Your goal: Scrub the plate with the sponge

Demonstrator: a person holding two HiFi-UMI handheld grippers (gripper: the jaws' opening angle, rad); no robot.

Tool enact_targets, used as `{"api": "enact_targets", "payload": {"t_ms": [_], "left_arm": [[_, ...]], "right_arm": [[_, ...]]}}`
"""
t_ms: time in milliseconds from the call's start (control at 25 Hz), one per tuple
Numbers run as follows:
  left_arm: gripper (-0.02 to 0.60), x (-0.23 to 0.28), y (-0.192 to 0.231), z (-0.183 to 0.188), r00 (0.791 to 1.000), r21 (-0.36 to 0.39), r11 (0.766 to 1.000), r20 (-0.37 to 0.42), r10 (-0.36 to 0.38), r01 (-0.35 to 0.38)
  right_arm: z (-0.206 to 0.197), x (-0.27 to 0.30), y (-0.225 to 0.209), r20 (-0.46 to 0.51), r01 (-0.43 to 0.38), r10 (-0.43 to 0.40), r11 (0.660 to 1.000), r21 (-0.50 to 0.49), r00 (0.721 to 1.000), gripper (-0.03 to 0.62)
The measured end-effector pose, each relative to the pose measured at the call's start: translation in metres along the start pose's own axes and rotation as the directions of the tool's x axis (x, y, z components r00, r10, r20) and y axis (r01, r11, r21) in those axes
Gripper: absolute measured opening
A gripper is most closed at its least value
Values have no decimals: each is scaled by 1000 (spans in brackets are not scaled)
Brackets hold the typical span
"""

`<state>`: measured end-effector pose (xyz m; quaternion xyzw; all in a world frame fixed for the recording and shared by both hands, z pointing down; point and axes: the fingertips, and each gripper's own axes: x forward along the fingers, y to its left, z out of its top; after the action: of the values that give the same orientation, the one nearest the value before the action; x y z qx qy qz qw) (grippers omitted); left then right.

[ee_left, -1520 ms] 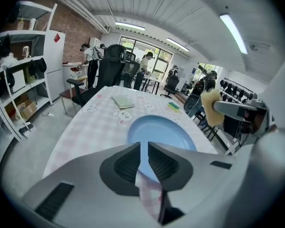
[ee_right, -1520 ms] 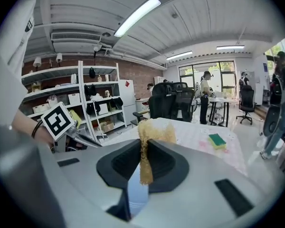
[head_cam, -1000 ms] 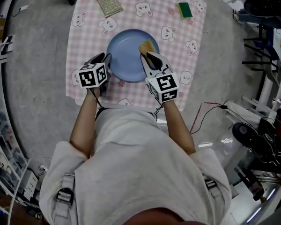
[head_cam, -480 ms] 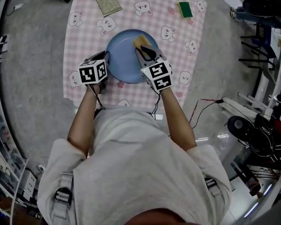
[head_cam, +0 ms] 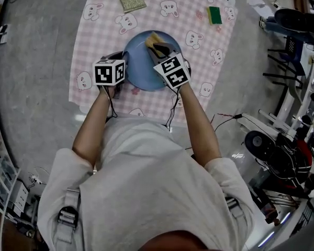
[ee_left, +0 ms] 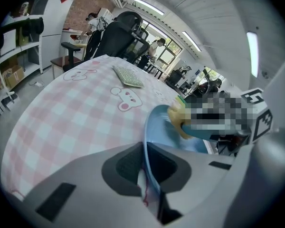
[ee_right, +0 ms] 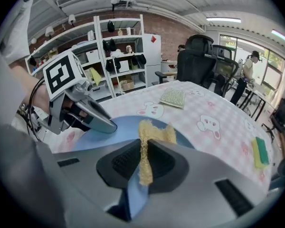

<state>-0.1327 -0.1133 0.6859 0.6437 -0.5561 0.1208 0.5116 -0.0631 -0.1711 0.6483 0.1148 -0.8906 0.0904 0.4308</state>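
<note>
So the plate (head_cam: 140,69) sits on the checkered cloth (head_cam: 94,41), with the sponge (head_cam: 152,38) on its far side, pinched in the right gripper (head_cam: 159,49). The left gripper (head_cam: 122,60) is closing narrow on the plate's left rim.

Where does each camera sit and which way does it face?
Head view: on the person's head, facing steeply down at the blue plate; shows forearms, left gripper, right gripper.
Left gripper view: on that gripper, along jaws closing on the plate's rim.
Right gripper view: on that gripper, along jaws clamping the sponge.
Shared: plate and sponge.
</note>
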Motion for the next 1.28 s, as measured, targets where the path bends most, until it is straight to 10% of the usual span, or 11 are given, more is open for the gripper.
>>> {"api": "enact_targets", "payload": {"t_ms": [560, 1280], "left_arm": [[28, -21, -25, 20, 997, 84, 996, 83, 7, -13], [29, -25, -21, 15, 996, 40, 998, 76, 46, -49]], "right_arm": [[0, 1, -4, -61, 56, -59, 997, -45, 996, 46], [-21, 1, 78, -128, -165, 133, 944, -285, 983, 44]]}}
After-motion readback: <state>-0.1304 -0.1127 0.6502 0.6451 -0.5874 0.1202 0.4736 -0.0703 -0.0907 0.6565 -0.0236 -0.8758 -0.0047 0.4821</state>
